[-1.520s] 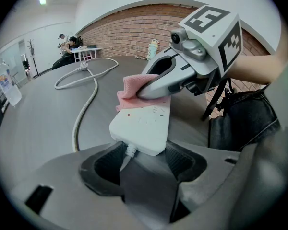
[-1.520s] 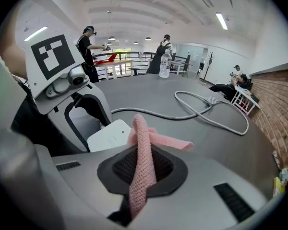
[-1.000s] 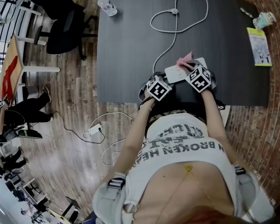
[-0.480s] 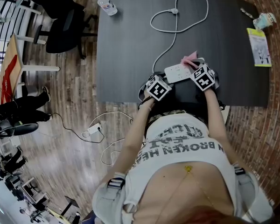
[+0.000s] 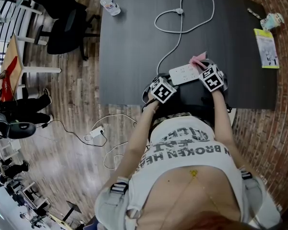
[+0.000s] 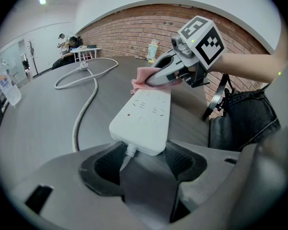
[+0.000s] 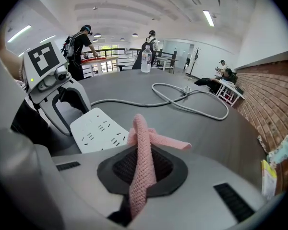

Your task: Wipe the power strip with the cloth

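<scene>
Dark table (image 5: pixel 134 56) bears power strip (image 5: pixel 185 73), bottle (image 5: pixel 109 5), perhaps a booklet (image 5: pixel 266 47).

A white power strip (image 5: pixel 184 74) with rows of sockets and a small red dot is laid flat on the dark worktop (image 5: pixel 134 42), close to its near edge and set slightly aslant. Its cord end is clasped between the jaws of the left tool (image 6: pixel 141 159), and its pale cable (image 6: pixel 78 123) is run off in loops across the worktop. A pink knitted cloth (image 7: pixel 143 157), bunched into a narrow band, is pinched in the right tool (image 7: pixel 144 176) and held at the strip's far end.
</scene>
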`<action>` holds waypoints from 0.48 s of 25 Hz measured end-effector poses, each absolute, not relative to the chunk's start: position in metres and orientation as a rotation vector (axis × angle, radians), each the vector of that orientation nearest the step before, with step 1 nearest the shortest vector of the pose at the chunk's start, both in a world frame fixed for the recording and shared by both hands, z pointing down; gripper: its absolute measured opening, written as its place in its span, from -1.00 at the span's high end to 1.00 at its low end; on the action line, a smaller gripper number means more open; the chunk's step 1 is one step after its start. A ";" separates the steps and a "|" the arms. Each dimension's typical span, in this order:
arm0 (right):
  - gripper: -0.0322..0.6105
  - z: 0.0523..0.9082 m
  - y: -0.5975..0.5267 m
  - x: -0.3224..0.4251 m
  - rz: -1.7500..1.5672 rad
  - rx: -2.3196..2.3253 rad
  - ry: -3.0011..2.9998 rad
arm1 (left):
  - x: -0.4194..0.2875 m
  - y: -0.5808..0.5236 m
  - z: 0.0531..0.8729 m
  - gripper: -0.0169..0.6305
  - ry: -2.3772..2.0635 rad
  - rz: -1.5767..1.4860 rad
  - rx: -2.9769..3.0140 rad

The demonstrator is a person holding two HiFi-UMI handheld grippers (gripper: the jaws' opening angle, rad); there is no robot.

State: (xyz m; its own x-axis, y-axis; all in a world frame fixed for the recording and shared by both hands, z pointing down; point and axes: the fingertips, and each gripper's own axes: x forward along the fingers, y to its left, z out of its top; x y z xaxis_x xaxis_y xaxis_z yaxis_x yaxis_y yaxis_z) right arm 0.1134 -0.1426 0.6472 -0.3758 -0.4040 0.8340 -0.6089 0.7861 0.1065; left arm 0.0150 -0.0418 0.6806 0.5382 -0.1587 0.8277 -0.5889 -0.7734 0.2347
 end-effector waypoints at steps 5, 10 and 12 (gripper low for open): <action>0.85 0.647 -0.148 0.125 0.263 0.809 -1.992 | 0.015 -0.042 0.680 0.15 -0.602 1.156 2.286; 0.85 0.648 -0.156 0.141 0.261 0.868 -1.963 | 0.015 -0.042 0.681 0.15 -0.601 1.157 2.282; 0.85 0.648 -0.156 0.145 0.274 0.882 -1.960 | 0.015 -0.042 0.680 0.15 -0.601 1.157 2.282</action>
